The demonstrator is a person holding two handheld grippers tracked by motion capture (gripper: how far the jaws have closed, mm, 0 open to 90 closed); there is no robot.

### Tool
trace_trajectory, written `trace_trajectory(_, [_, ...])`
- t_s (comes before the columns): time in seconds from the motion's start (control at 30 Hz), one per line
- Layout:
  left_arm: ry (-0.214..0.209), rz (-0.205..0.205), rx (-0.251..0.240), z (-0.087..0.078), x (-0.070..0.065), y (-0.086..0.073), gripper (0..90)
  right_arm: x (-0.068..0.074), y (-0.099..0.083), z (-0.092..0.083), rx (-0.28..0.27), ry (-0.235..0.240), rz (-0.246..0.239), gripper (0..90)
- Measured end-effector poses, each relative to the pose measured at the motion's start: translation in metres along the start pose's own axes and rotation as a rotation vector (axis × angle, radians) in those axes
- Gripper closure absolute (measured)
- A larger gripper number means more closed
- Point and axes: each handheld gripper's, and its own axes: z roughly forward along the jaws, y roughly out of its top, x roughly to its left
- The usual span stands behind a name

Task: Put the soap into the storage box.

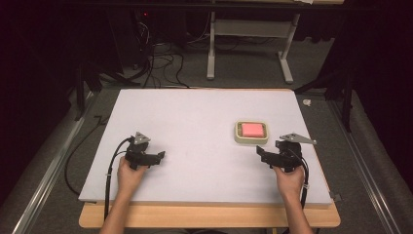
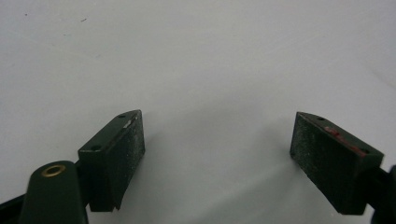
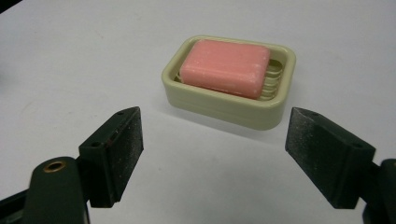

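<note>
A pink bar of soap (image 1: 252, 129) (image 3: 226, 66) lies in a cream soap dish (image 1: 237, 137) (image 3: 224, 107) on the white table top, right of centre. My right gripper (image 1: 261, 152) (image 3: 212, 149) is open just in front of the dish, a short way off, with nothing between its jaws. My left gripper (image 1: 160, 156) (image 2: 217, 147) is open over bare table at the left front, far from the dish, and its jaws hold nothing.
The white board (image 1: 195, 117) rests on a wooden table whose edge (image 1: 209, 217) shows at the front. Cables (image 1: 109, 175) trail from the left gripper off the board's left side. A desk frame (image 1: 248, 48) and cords stand on the floor beyond the table.
</note>
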Motion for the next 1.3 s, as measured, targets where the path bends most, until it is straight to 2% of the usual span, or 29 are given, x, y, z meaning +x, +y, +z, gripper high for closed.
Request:
trace_trajectory(0.6, [0.0, 0.0, 0.0, 0.0, 0.0, 0.0, 18.4, 0.007, -0.02, 0.008, 0.023, 0.027, 0.001, 19.9])
trace_trajectory(1.3, [0.0, 0.0, 0.0, 0.0, 0.0, 0.0, 18.4, 0.016, -0.033, 0.021, 0.065, 0.016, -0.037, 19.9])
